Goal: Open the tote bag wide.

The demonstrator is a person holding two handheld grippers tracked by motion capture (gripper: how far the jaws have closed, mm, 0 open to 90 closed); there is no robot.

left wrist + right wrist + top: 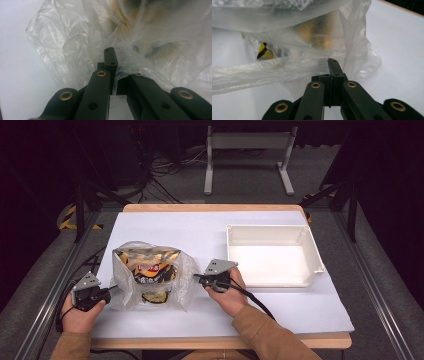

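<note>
A clear plastic bag (182, 285) lies on the white table top (280, 310), left of centre, with a yellow and black snack packet (150, 265) inside it. My left gripper (112, 287) is at the bag's left edge; in the left gripper view its jaws (111, 58) are shut on a fold of the bag's film (75, 47). My right gripper (196, 276) is at the bag's right edge. In the right gripper view it (333, 66) is shut with a strip of the film (262, 70) caught at its tips, and the packet (264, 51) shows through the plastic.
A white open tray (316, 257) stands at the right of the table, just beyond my right hand. Metal rails run along both sides of the table. A white frame and cables stand on the floor behind it.
</note>
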